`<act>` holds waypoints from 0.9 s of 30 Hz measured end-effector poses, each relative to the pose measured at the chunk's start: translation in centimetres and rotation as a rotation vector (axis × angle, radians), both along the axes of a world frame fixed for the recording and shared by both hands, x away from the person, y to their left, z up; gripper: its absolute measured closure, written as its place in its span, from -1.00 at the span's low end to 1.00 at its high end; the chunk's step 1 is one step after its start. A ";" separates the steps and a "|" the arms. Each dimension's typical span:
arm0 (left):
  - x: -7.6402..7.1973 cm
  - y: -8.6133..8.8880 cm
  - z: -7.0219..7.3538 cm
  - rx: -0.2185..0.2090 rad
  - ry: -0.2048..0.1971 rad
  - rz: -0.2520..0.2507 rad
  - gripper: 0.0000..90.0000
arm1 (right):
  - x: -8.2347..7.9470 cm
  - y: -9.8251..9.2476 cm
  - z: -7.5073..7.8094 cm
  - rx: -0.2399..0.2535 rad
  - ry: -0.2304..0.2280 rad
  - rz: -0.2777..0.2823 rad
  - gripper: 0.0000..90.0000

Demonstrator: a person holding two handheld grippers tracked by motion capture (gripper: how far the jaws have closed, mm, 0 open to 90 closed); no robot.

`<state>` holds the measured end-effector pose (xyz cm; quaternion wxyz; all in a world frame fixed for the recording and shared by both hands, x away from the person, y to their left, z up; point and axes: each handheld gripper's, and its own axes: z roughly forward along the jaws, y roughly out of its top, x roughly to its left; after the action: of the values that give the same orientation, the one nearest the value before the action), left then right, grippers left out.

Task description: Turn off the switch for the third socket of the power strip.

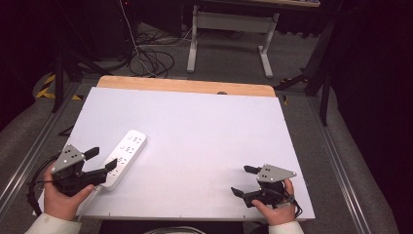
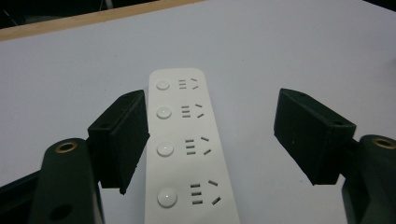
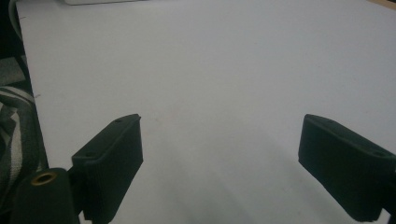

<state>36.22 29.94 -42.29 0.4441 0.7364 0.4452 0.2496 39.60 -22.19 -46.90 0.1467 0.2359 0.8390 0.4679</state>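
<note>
A white power strip (image 1: 124,157) lies flat on the white surface (image 1: 204,131), at its near left, running slantwise away from the person. The left gripper (image 1: 101,158) hangs over the strip's near end, its fingers (image 2: 122,140) spread wide, one at each side of the strip. In the left gripper view the strip (image 2: 187,149) runs up between the fingers, nearer the left one, with its four round buttons and four sets of socket slots facing up; neither finger presses on it. The right gripper (image 1: 245,179) sits at the near right of the surface, well apart from the strip, held in the person's hand (image 1: 275,212). Its fingers (image 3: 114,163) also stand wide, with bare surface between them.
</note>
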 end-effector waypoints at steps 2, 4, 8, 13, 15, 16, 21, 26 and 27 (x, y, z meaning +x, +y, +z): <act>0.2 -0.1 0.1 0.003 0.004 -0.003 -0.41 | 0.0 0.0 0.0 0.001 0.000 0.001 -0.68; 0.5 -0.2 0.2 0.001 0.006 -0.005 -0.41 | 0.0 0.0 0.0 0.001 0.001 0.002 -0.68; 1.1 -0.3 0.3 0.004 0.018 -0.009 -0.40 | 0.0 0.0 0.0 -0.003 0.003 0.004 -0.68; 2.0 -0.5 0.5 -0.008 0.033 -0.011 -0.38 | 0.0 0.0 0.0 -0.001 0.003 0.005 -0.68; 2.4 -0.6 0.5 -0.006 0.040 -0.011 -0.38 | 0.0 0.0 0.0 -0.003 0.003 0.004 -0.68; 2.5 -0.7 0.6 -0.002 0.043 -0.010 -0.37 | 0.0 0.1 -0.1 -0.002 0.003 0.007 -0.68; 3.4 -0.9 0.8 -0.009 0.045 -0.015 -0.34 | 0.0 0.1 -0.1 -0.002 0.003 0.007 -0.68; 4.2 -1.4 0.8 0.000 0.063 -0.017 -0.34 | 0.0 0.0 -0.1 -0.002 0.004 0.007 -0.68; 4.4 -1.5 0.8 0.005 0.066 -0.019 -0.35 | 0.1 0.1 -0.1 -0.002 0.003 0.007 -0.68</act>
<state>40.66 28.41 -41.54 0.4296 0.7495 0.4521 0.2221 39.66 -22.12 -47.01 0.1439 0.2334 0.8406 0.4671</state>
